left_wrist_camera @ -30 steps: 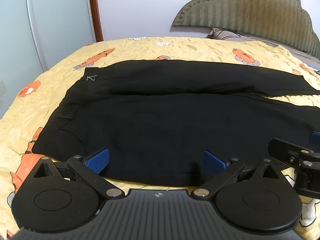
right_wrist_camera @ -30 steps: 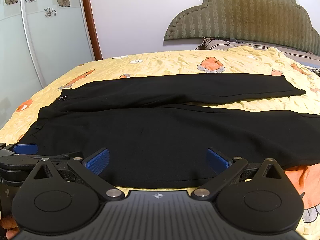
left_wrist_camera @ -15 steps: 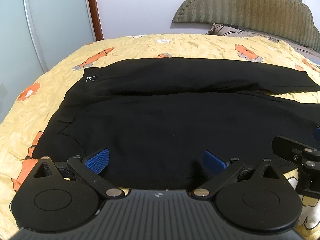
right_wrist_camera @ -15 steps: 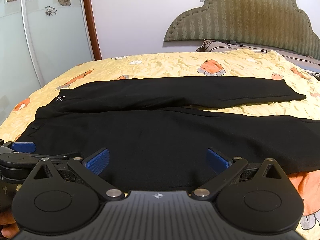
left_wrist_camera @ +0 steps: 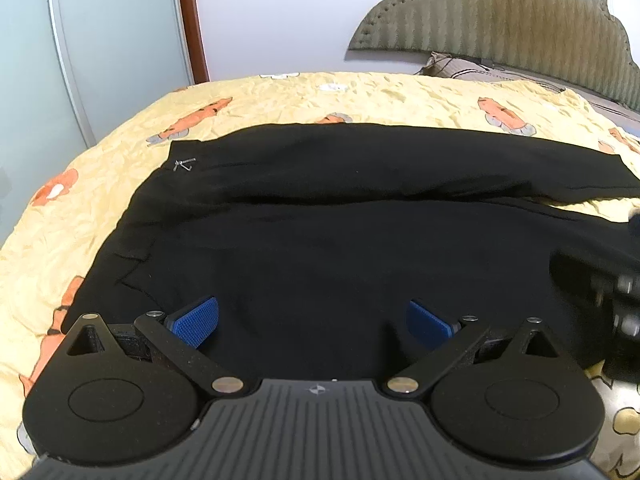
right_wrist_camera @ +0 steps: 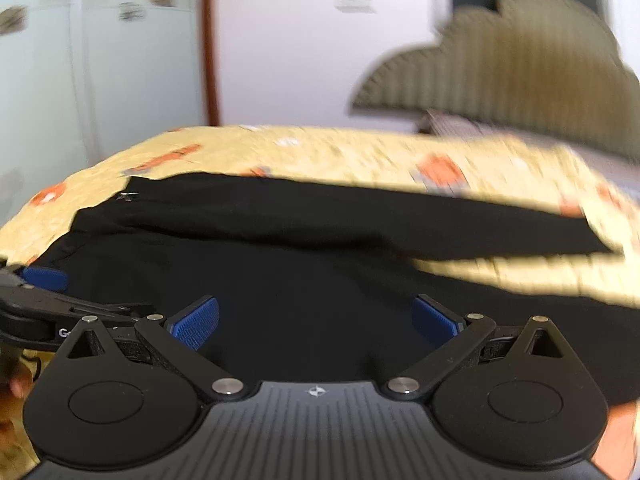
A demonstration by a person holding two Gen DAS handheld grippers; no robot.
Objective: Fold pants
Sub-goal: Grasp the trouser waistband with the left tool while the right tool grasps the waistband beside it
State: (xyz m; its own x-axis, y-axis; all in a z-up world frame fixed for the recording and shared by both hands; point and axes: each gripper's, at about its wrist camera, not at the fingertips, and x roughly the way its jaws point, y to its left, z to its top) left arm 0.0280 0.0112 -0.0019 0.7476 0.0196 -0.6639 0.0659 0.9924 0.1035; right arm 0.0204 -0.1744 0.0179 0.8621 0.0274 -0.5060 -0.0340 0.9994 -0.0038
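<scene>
Black pants (left_wrist_camera: pixel 320 248) lie flat across a yellow bedspread, waistband at the left, both legs running to the right with a gap between their ends. My left gripper (left_wrist_camera: pixel 313 322) is open, low over the near leg's edge close to the waist, nothing between its blue pads. My right gripper (right_wrist_camera: pixel 315 322) is also open, over the near leg further right; the pants (right_wrist_camera: pixel 320 264) fill this blurred view. The right gripper's body (left_wrist_camera: pixel 600 292) shows at the right edge of the left wrist view, and the left gripper (right_wrist_camera: pixel 40 280) at the left edge of the right wrist view.
The bedspread (left_wrist_camera: pixel 380 96) with orange prints covers the whole bed. A padded headboard (left_wrist_camera: pixel 500 12) and pillow (left_wrist_camera: pixel 460 66) stand at the far right. A glass wardrobe door (left_wrist_camera: pixel 100 40) is at the left. A person's hand (right_wrist_camera: pixel 16 384) holds the left gripper.
Both grippers have moved forward and lower over the near pant leg. The right wrist view is now blurred and has tilted. Both remain open.
</scene>
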